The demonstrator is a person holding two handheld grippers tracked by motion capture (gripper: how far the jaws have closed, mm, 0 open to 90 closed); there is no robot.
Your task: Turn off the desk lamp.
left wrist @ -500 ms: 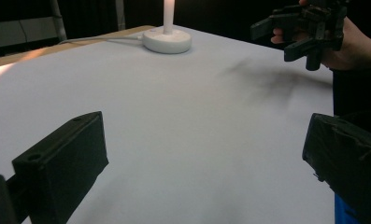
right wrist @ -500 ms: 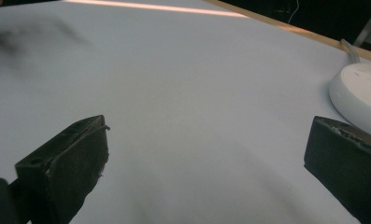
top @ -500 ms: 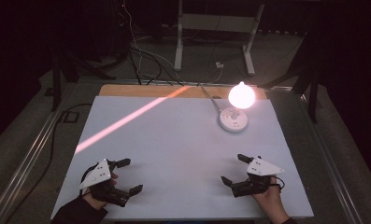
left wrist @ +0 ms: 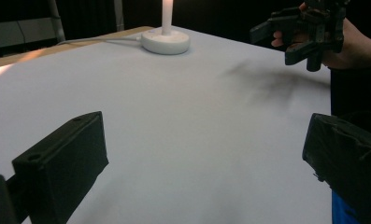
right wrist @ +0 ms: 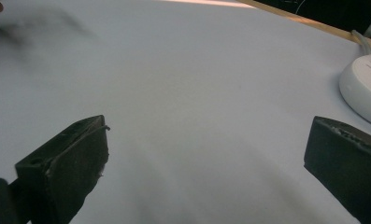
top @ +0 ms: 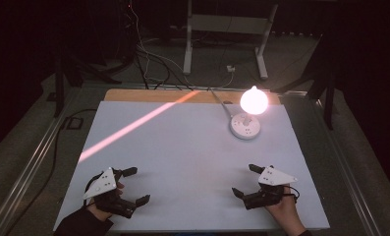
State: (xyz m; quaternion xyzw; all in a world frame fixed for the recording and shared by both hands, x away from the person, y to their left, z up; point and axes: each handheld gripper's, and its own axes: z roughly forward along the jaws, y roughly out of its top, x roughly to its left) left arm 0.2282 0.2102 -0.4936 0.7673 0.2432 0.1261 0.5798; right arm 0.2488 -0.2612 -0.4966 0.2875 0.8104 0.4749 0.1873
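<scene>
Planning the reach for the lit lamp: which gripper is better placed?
Probably the right gripper: the lamp stands on its side of the table, nearer than to the left gripper. Both are open and empty.

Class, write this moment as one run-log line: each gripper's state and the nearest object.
left gripper: open, empty | right gripper: open, empty | lamp: lit, far right of table, untouched

open jaws, white lamp base [right wrist: 363,88] right

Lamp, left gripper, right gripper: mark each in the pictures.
lamp [top: 245,127]: high view, on its round white base.
left gripper [top: 133,186]: high view, midway between its open jaw tips.
right gripper [top: 245,180]: high view, midway between its open jaw tips.
</scene>
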